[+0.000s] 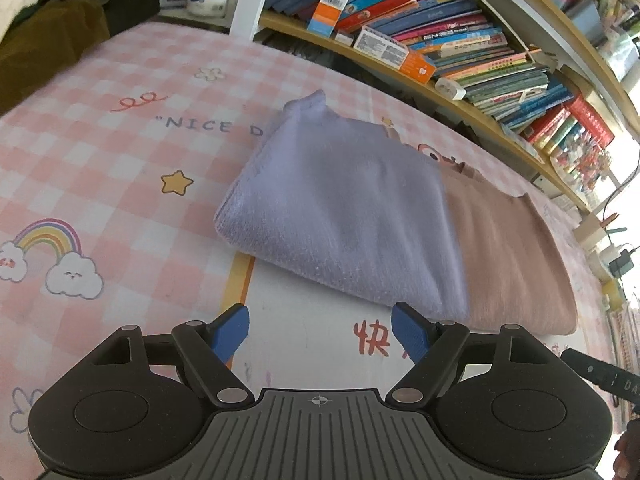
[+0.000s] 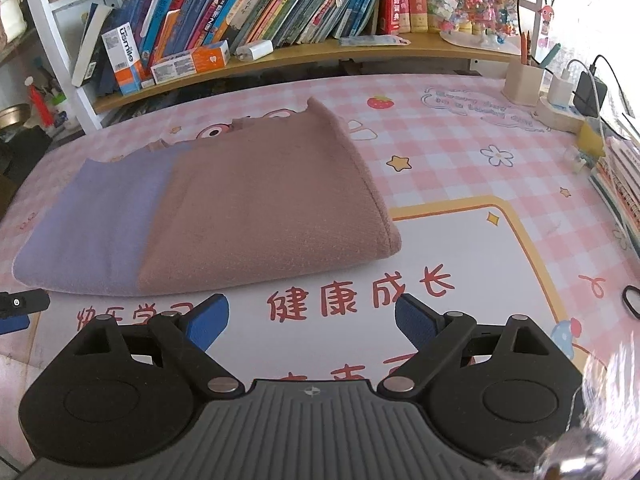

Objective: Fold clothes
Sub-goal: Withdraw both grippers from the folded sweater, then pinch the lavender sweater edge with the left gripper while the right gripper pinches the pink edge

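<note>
While folded garment (image 2: 224,208) lies beyond both | left fingers (image 1: 412,334) spread, empty | right fingers (image 2: 208,320) spread, empty

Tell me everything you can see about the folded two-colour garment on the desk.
The folded garment is a soft knit-looking cloth, lavender on one part and dusty pink on the other. It lies flat, folded into a thick rectangle with rounded fold edges, on the pink checked desk mat, below the bookshelf. Neither gripper touches it.
</note>
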The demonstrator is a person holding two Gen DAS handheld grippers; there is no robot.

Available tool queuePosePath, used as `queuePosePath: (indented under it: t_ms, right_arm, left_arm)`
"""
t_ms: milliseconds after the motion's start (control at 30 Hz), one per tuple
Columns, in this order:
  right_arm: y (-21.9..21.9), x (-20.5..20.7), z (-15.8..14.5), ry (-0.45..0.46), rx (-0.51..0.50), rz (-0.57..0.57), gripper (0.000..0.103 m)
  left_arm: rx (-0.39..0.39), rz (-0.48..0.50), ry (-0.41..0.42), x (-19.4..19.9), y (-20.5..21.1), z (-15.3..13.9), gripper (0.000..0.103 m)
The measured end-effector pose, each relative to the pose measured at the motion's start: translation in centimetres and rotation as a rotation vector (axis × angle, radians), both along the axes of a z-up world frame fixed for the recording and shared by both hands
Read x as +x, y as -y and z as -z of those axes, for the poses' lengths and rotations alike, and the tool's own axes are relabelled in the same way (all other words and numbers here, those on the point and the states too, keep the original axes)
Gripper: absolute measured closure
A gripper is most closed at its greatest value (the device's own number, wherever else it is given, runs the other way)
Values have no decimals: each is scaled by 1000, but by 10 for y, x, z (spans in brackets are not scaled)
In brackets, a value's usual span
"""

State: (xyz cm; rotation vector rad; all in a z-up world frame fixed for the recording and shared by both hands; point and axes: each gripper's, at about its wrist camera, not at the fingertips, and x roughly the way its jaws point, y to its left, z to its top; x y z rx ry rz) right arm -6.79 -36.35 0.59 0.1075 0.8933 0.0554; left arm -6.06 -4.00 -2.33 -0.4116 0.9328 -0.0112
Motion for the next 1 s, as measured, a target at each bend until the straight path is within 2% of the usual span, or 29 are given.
queuePosePath:
  t_ms: [133,433,600,767,867,1000]
  right_arm:
    - [-4,1,-1,-7,-13,16,13]
    - [-9,11,-1,-9,-12,4,13]
    - [1,21,-5,19,1,-13,13]
    - [23,35,-7,41,32,-23,13]
    - [37,44,-8,49,55,-33,13]
    - [52,56,-4,38,84,-56,16]
  left_arm:
    - [-11,16,-11,5,-4,7,22]
    - [-13,-29,-2,9,-15,13,22]
    - [-37,-86,14,7,-16,13,22]
    - [-72,-204,35,5,-22,11,22]
    - [-127,-268,46,6,-25,12,24]
    - [-269,-393,63,7,-33,19,27]
